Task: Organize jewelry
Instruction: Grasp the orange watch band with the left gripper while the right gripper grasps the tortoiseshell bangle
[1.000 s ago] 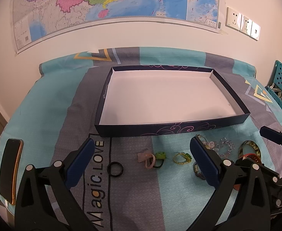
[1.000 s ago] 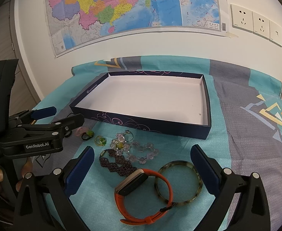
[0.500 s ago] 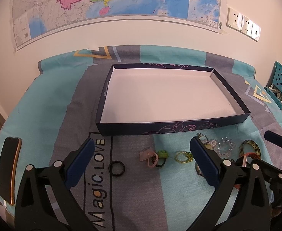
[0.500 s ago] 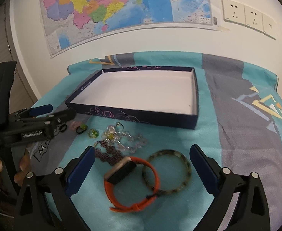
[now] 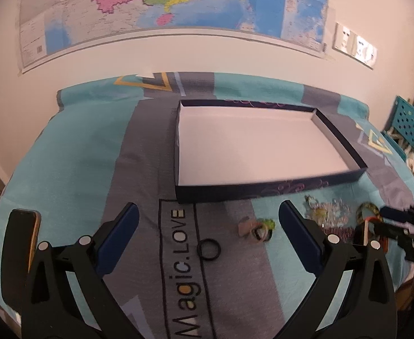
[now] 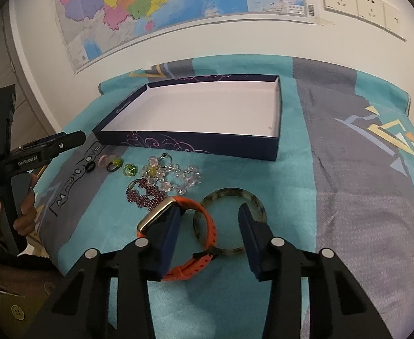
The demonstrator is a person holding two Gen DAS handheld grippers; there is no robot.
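The cloth (image 6: 348,169) covering the tabletop is a matt woven textile with a fine rough weave, and the shallow box (image 6: 195,141) on it looks like cardboard with a dark printed outer wall and a plain matt white interior. The orange watch band (image 6: 207,226) appears to be smooth matt rubber with a shiny metal-edged case; the mottled bangle (image 6: 259,206) is glossy. The clear beads (image 6: 178,178) look like glass or plastic.
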